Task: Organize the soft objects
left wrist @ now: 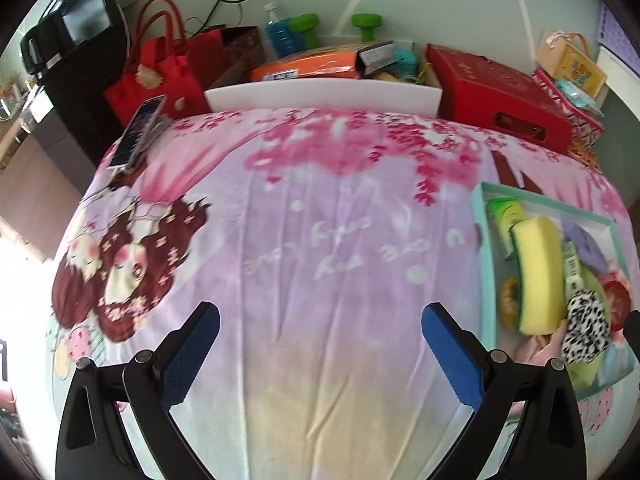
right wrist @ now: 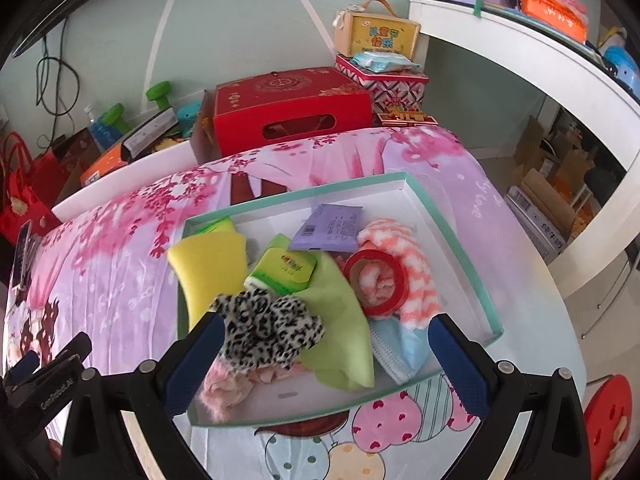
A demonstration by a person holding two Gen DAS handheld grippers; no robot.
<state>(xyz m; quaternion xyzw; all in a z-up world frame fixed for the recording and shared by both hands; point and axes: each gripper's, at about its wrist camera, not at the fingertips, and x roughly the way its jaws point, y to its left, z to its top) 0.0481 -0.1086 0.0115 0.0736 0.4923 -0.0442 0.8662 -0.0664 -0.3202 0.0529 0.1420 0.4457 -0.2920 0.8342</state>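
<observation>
A teal-rimmed shallow tray (right wrist: 452,240) lies on the pink cartoon blanket (left wrist: 320,240). It holds a yellow sponge (right wrist: 208,268), a leopard-print scrunchie (right wrist: 268,332), a green tissue pack (right wrist: 282,270), a lime cloth (right wrist: 340,320), a purple packet (right wrist: 330,228), a red tape ring (right wrist: 378,280), an orange-white fluffy cloth (right wrist: 416,280), a blue face mask (right wrist: 392,356) and a pink fluffy piece (right wrist: 224,388). My right gripper (right wrist: 324,336) hangs open over the tray's near end, the scrunchie beside its left finger. My left gripper (left wrist: 320,344) is open above bare blanket, left of the tray (left wrist: 486,280).
A phone (left wrist: 138,132) rests at the blanket's far left corner. Behind a white board (left wrist: 320,94) sit a red gift box (right wrist: 288,112), red bags (left wrist: 160,68) and green dumbbells (left wrist: 366,24). A white curved desk (right wrist: 520,56) and a red stool (right wrist: 608,420) stand at right.
</observation>
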